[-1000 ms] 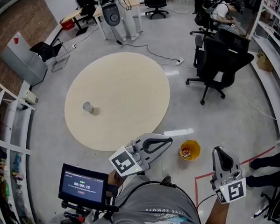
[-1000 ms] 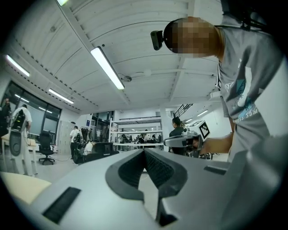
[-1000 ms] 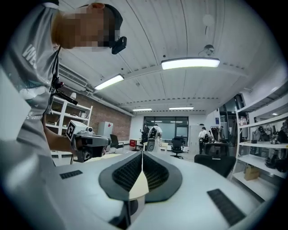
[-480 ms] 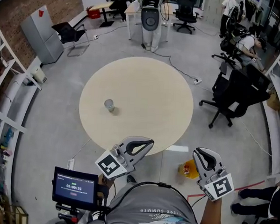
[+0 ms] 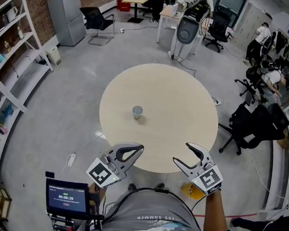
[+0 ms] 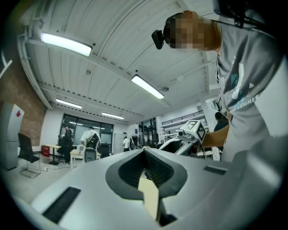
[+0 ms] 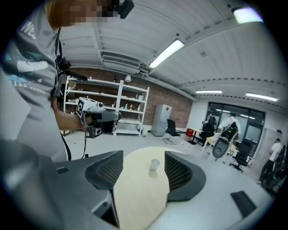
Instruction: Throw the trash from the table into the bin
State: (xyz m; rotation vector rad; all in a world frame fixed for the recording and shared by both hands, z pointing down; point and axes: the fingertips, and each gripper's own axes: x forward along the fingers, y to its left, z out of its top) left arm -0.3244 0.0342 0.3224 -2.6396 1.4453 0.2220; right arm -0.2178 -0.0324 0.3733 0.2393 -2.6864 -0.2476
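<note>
A small paper cup (image 5: 137, 112) stands upright near the middle of the round beige table (image 5: 184, 95). My left gripper (image 5: 140, 147) hovers at the table's near edge, shut and empty; in the left gripper view its jaws (image 6: 144, 151) meet. My right gripper (image 5: 181, 153) hangs at the near right edge; its jaws have just been opening and stand apart with nothing between them. In the right gripper view the cup (image 7: 155, 164) shows far off, framed by the open gripper (image 7: 144, 168). The orange bin (image 5: 191, 192) sits on the floor, partly hidden behind my right gripper.
Black office chairs (image 5: 259, 127) stand right of the table. White shelves (image 5: 11, 67) line the left wall, with a grey cabinet (image 5: 67, 9) at the back. A grey machine (image 5: 188, 28) stands beyond the table. A small screen (image 5: 66, 198) hangs at my lower left.
My view and both grippers have swung from the bin side to face the table. The right gripper's jaws, shut before, now stand apart. The cup has not moved on the table.
</note>
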